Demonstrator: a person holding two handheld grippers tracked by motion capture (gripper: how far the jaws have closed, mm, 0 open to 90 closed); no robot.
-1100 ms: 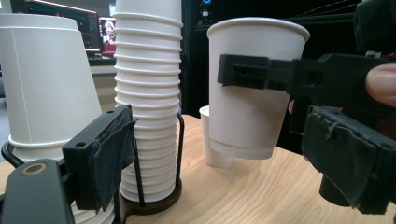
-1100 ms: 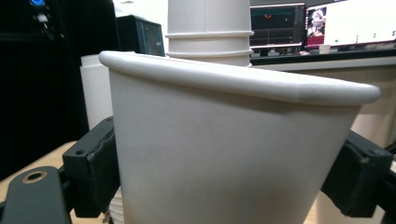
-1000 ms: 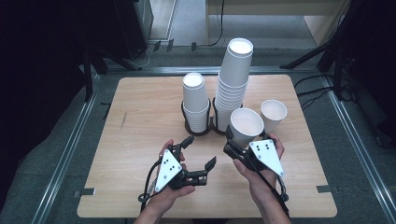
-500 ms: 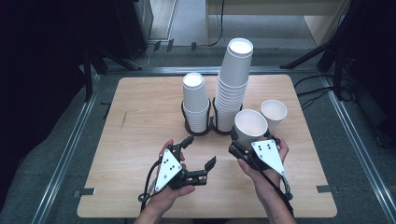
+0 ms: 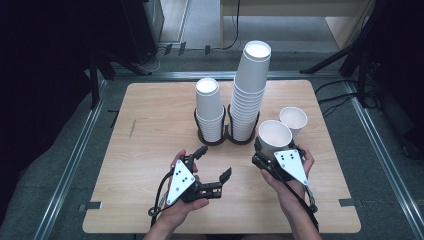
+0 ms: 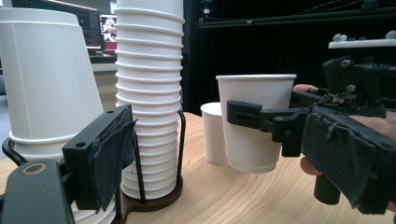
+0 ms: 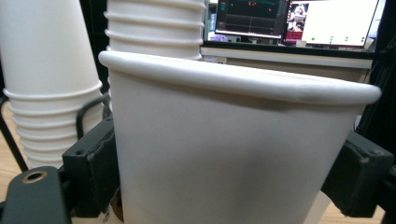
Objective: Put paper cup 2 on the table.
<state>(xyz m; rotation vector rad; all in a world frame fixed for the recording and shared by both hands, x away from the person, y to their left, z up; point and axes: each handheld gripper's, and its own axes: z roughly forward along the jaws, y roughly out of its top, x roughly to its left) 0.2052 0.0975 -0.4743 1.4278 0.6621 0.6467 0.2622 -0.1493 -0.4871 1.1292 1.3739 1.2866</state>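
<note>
My right gripper (image 5: 274, 150) is shut on an upright white paper cup (image 5: 274, 136), its jaws pressing the cup's two sides (image 7: 224, 140). In the left gripper view this cup (image 6: 254, 126) hangs low, just over the wood. A second upright cup (image 5: 293, 120) stands right behind it, at the right of the table. My left gripper (image 5: 214, 162) lies near the front edge, open, with nothing between its fingers. It points at the cup stacks.
A black wire holder (image 5: 220, 140) at mid-table carries two stacks of upside-down cups: a short stack (image 5: 209, 107) on the left and a tall stack (image 5: 250, 90) on the right. The wooden table (image 5: 150, 125) has bare room at the left and front.
My right gripper has carried the cup a little to the right and lower, closer to the second cup. The left gripper has stayed where it was.
</note>
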